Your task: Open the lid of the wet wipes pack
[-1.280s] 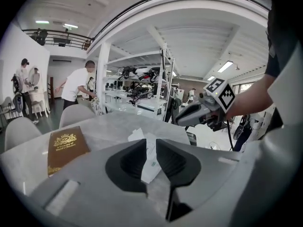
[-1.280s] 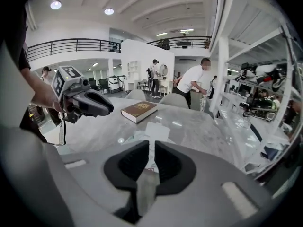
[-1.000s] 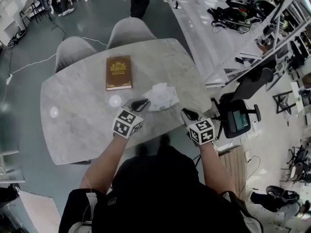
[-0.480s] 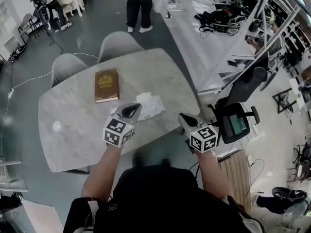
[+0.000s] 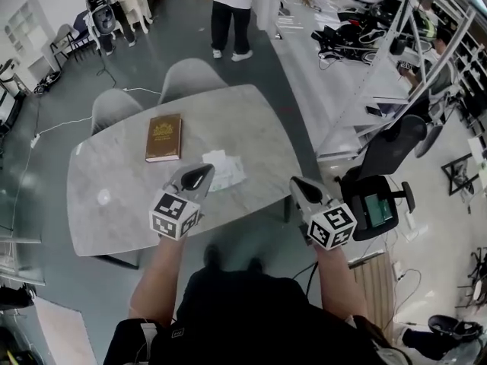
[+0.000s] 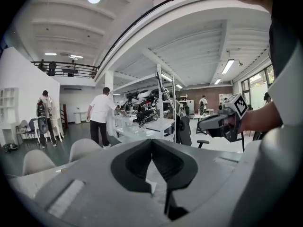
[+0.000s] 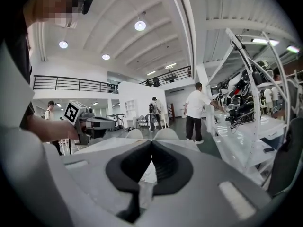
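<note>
Moved since before: both grippers have come up and back toward the person, away from the table top. Both pairs of jaws have just closed, with nothing between them. The pack has stayed in its place.
Head view, pack: the wet wipes pack [image 5: 227, 169] lies flat on the table [image 5: 251, 124], close to the near edge. It is to the right of the book [image 5: 163, 137] and a bit nearer.
Head view, left gripper: the left gripper [image 5: 199, 175] hangs in the air, and its tip covers the pack's left side. I think it is above the pack and not touching it.
Head view, right gripper: the right gripper [image 5: 299, 185] is off to the right, past the table's edge and well apart from the pack.
Head view, lid: the lid is too small to see, so I cannot tell if it is open or shut.
How the pack will handle: I think it is soft, light and a bit slippery, so it may slide or squash. One gripper should hold the body down while the other takes the front lip of the lid.
What is inside: wet wipes, I guess, but none can be seen.
Left gripper view, jaws: they are pressed together at the tips and hold nothing. The right gripper shows at the right.
Right gripper view, jaws: they are together and hold nothing. The left gripper shows at the left.
Pack in the gripper views: only a pale bit shows under the jaws, and I cannot tell if it is the pack.
</note>
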Demonstrator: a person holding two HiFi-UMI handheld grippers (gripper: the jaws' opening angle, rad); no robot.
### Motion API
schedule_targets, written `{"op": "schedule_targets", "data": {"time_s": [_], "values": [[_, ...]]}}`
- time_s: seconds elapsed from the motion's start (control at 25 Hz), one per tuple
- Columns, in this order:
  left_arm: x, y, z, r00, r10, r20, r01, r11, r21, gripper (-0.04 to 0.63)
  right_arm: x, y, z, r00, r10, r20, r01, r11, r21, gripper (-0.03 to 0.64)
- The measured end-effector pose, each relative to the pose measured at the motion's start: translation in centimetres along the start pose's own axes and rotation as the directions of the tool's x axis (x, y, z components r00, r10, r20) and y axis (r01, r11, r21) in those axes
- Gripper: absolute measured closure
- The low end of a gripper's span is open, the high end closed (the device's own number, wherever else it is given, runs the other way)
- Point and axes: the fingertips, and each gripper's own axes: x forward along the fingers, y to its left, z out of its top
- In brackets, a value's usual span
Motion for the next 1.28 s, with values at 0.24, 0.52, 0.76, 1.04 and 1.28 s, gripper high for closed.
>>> {"op": "schedule_targets", "data": {"time_s": [0.24,0.52,0.76,1.04,1.28], "values": [[-1.2,-0.7,2.4,0.999,0.027,0.028,-0.027,1.000,0.015,0.584,-3.2,-1.1,0.6,1.000,0.008,0.021,-0.007,1.000,-0.011,0.614],[-2.7,0.5,3.2,0.998,0.050,0.035,-0.051,0.999,0.015,0.584,-2.2,-0.7,2.5,0.999,-0.003,0.053,0.004,1.000,-0.016,0.614],[-4.1,3.2,2.8,0.994,0.095,0.044,-0.097,0.994,0.050,0.584,1.4,2.3,4.6,0.997,0.027,0.073,-0.023,0.998,-0.058,0.614],[-7.1,5.4,2.4,0.987,0.132,0.094,-0.131,0.991,-0.007,0.585,4.7,6.5,4.8,0.996,0.079,0.042,-0.076,0.995,-0.068,0.615],[-8.5,7.3,1.1,0.985,0.144,0.095,-0.139,0.989,-0.056,0.584,6.2,9.2,4.6,0.995,0.097,0.004,-0.096,0.991,-0.093,0.615]]}}
